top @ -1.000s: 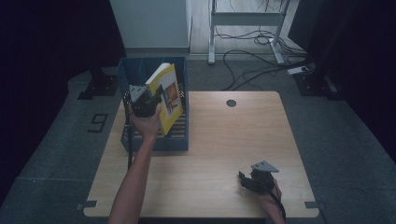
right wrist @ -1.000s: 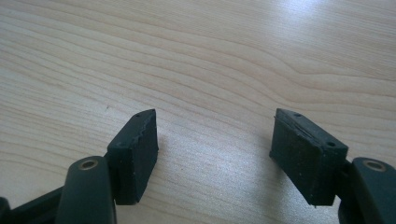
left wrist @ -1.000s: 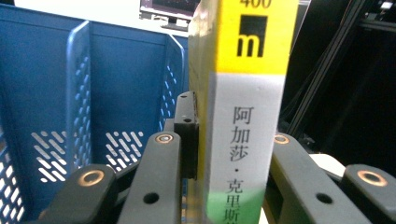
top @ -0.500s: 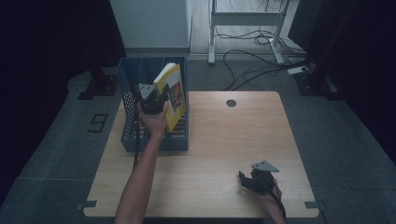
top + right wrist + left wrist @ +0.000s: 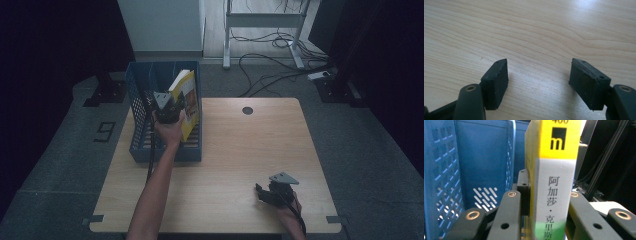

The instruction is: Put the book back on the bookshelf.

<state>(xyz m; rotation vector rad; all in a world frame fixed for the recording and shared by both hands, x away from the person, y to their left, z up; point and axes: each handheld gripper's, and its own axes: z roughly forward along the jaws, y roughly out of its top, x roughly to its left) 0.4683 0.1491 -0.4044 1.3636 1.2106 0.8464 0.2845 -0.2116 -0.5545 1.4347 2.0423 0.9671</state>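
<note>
Meanwhile, we kept our left gripper [image 5: 172,107] clamped on a yellow book [image 5: 187,102], tilted over the blue crate [image 5: 142,85]. Our right gripper [image 5: 267,192] rested on the wooden table [image 5: 240,145], jaws apart and empty.

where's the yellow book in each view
high view: the yellow book stands tilted in the blue crate at the table's far left corner, clamped in the left gripper.
left gripper view: its spine fills the centre, upright between the two black jaws, with the crate wall at the left.
right gripper view: bare wooden table between the open jaws; no book.
shared landmark: the blue crate, in the high and left gripper views.
</note>
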